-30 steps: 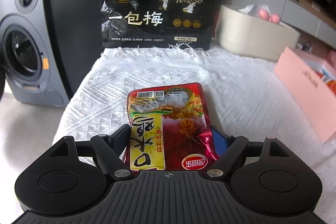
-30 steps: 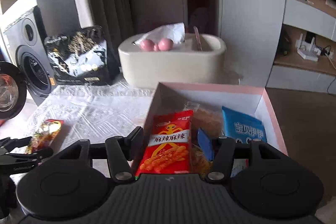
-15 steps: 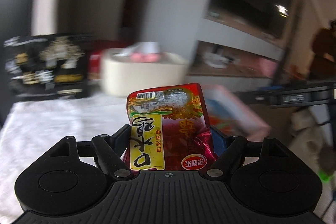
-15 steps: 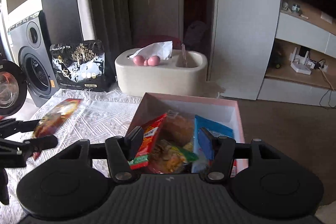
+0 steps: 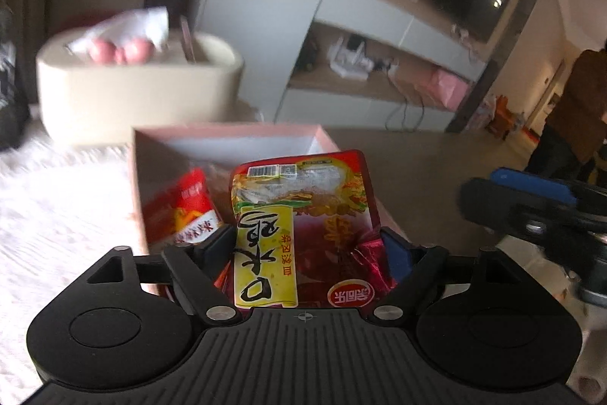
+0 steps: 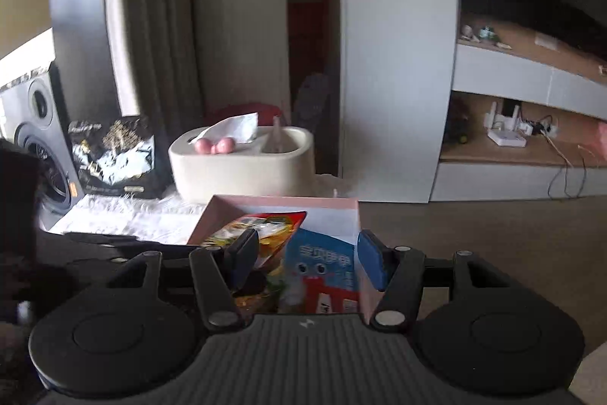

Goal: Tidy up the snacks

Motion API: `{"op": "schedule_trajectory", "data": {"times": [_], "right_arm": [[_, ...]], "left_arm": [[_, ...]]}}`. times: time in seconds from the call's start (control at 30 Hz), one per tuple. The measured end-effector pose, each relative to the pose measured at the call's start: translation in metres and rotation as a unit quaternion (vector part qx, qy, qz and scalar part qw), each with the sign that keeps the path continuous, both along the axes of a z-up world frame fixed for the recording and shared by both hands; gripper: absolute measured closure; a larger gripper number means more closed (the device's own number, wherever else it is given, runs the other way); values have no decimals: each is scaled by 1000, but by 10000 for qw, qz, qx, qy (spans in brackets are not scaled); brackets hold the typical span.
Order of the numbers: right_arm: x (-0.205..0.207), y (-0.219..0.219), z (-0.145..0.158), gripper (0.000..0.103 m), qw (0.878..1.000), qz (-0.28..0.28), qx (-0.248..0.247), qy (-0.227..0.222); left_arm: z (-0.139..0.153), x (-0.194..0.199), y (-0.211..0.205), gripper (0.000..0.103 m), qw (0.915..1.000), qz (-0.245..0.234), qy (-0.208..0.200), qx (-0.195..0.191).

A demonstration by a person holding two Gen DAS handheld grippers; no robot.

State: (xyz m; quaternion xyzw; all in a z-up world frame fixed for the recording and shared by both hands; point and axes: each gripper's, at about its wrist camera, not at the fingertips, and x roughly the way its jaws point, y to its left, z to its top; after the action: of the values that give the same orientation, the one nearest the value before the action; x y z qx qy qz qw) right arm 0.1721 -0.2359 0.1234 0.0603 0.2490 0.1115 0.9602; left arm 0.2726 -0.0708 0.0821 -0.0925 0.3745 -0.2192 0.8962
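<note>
My left gripper (image 5: 307,245) is shut on a red snack packet with a yellow label (image 5: 303,219) and holds it over the pink box (image 5: 227,135). A red spicy snack bag (image 5: 189,211) lies inside the box at its left. My right gripper (image 6: 307,253) is open and empty, pulled back above the near end of the pink box (image 6: 284,202). In the right wrist view the held red packet (image 6: 261,226) shows over the box, beside a blue snack bag (image 6: 322,264) that lies inside.
A cream tissue holder (image 6: 242,162) stands behind the box on the white cloth (image 5: 57,215). A black snack bag (image 6: 114,154) leans beside a grey speaker (image 6: 38,139) at the back left. The right gripper's body shows at the right of the left wrist view (image 5: 531,211).
My left gripper lifted the red packet off the cloth and swung it right, over the pink box. My right gripper let go of the red spicy bag into the box and drew back, open.
</note>
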Motion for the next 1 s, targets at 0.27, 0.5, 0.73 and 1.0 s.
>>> {"op": "schedule_trajectory", "data": {"times": [0.27,0.5,0.73,1.0], "right_arm": [[5,-11,-19,45,9988,-5,426,234],[6,-19,-24,44,9975,-180,618,287],[2,-9,-35,44,9959,12,720,545],[-53,29,-70,44,9946,427,688,644]], "left_arm": [[1,-5,7,18,9965,456,-592,385],[24,-19,43,18,9919,635,-995,-464],[29,-80,76,18,9921,822,-927,-184],[-2,-187,95,18,9846,1166,-1018,817]]}}
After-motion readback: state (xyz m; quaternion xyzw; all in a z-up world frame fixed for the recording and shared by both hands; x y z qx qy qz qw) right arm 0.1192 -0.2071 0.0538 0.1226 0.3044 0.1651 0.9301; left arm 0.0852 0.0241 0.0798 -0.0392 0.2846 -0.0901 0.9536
